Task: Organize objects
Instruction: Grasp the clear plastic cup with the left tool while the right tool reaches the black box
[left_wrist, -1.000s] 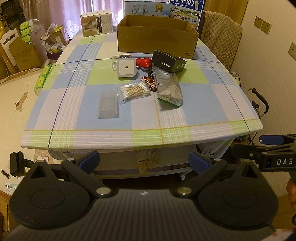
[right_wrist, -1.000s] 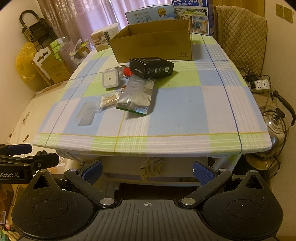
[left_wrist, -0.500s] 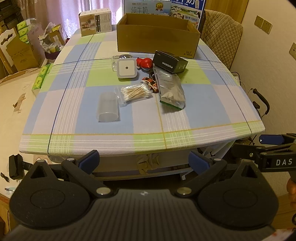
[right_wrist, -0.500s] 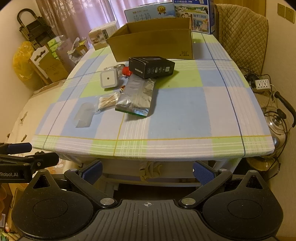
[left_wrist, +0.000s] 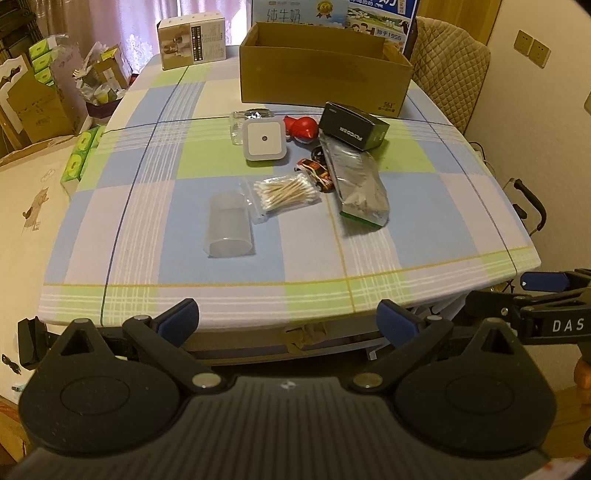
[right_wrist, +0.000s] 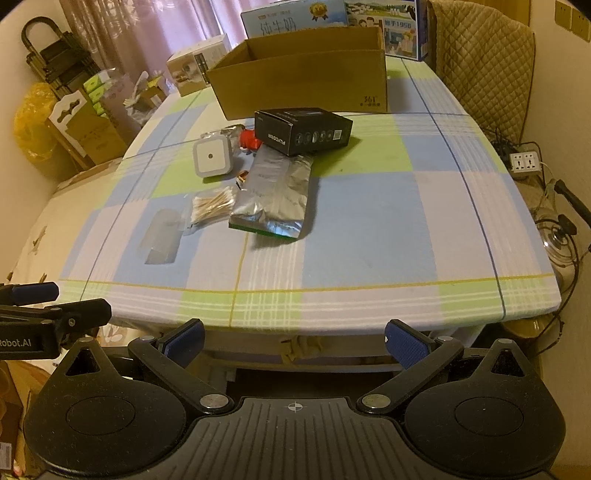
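Both grippers hang level with the near edge of the checked worktop (left_wrist: 424, 206), well short of everything on it. The left gripper (left_wrist: 288, 320) has its blue pads spread wide with nothing between them, and the right gripper (right_wrist: 293, 339) is spread just as wide and equally empty.

The clutter sits mid-worktop, well apart from both. Nearest is a clear plastic tub (left_wrist: 229, 230) lying on its side, with a bag of cotton swabs (left_wrist: 286, 192) just beside it. A silver foil pouch (left_wrist: 360, 184) lies to the right, its far end tucked under a black carton (left_wrist: 352, 125). A white square device (left_wrist: 265, 139) rests on a clear packet, and a red object (left_wrist: 302, 127) is beside it, too small to make out. A toy car (left_wrist: 317, 173) peeks from the pouch's left edge; from the right wrist it is almost wholly hidden. Behind them all stands the open cardboard box (right_wrist: 303, 83), its inside out of sight.
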